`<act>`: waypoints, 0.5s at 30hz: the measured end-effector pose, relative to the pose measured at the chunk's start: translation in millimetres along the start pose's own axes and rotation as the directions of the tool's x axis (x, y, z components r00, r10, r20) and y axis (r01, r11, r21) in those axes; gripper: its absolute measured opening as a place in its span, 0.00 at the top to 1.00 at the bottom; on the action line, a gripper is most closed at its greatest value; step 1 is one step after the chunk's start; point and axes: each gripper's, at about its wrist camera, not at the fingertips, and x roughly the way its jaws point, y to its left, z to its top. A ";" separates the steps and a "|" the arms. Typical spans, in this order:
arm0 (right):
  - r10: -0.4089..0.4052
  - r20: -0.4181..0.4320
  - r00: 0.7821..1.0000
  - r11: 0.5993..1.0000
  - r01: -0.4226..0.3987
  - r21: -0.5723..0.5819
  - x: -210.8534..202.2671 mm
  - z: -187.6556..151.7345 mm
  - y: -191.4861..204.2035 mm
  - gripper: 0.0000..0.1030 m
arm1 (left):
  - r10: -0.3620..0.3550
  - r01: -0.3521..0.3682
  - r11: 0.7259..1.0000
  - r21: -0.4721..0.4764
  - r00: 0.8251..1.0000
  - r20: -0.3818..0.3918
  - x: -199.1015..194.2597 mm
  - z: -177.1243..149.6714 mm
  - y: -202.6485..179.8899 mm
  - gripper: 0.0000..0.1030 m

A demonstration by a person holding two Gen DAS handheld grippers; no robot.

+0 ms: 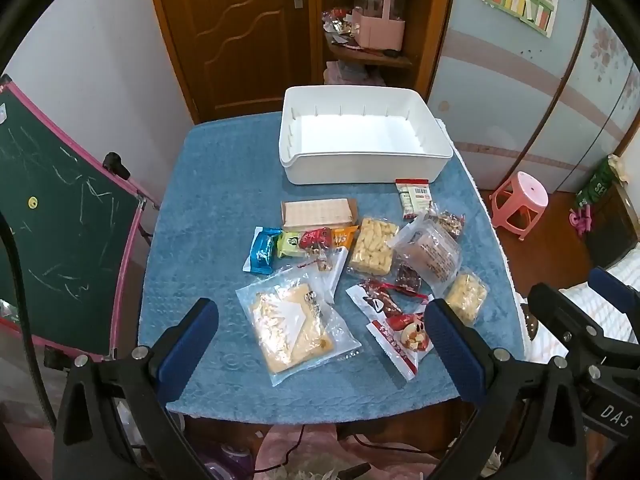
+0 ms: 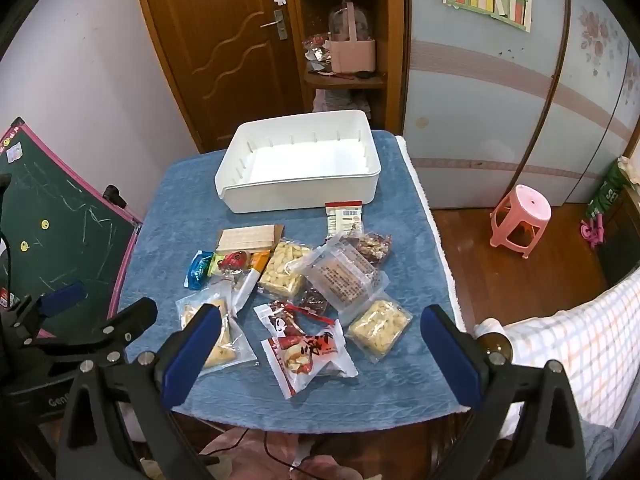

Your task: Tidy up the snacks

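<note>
Left wrist view: snacks loose, bin [image 1: 362, 168] empty.
Both grippers, left [image 1: 320, 332] and right [image 2: 320, 340], gape wide, holding nothing; take the nearest packet [image 1: 296, 328] flat by its edge.

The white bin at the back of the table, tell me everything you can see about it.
The white bin is a rectangular open-topped box, plastic by the look, with rounded corners, a stepped rim and thin vertical ribs along its inner walls. It is empty and stands upright on the blue table cover at the far side. The snack packets lie nearer; a red-and-white packet lies just before its front wall.
</note>
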 end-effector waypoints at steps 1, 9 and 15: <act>0.001 0.000 1.000 1.000 -0.001 0.001 0.4 -0.3 -1.3 0.02 | 0.001 -0.001 1.000 0.002 1.000 -0.002 0.8 1.3 -1.1 0.01; 0.004 0.003 1.000 1.000 -0.004 0.002 1.0 -0.2 3.1 0.02 | 0.000 0.000 1.000 0.000 1.000 -0.005 1.3 3.4 -1.4 0.01; 0.006 0.002 1.000 1.000 -0.006 0.004 -0.8 -0.3 3.7 0.02 | -0.001 0.001 1.000 0.001 1.000 -0.007 1.2 4.0 -0.3 0.02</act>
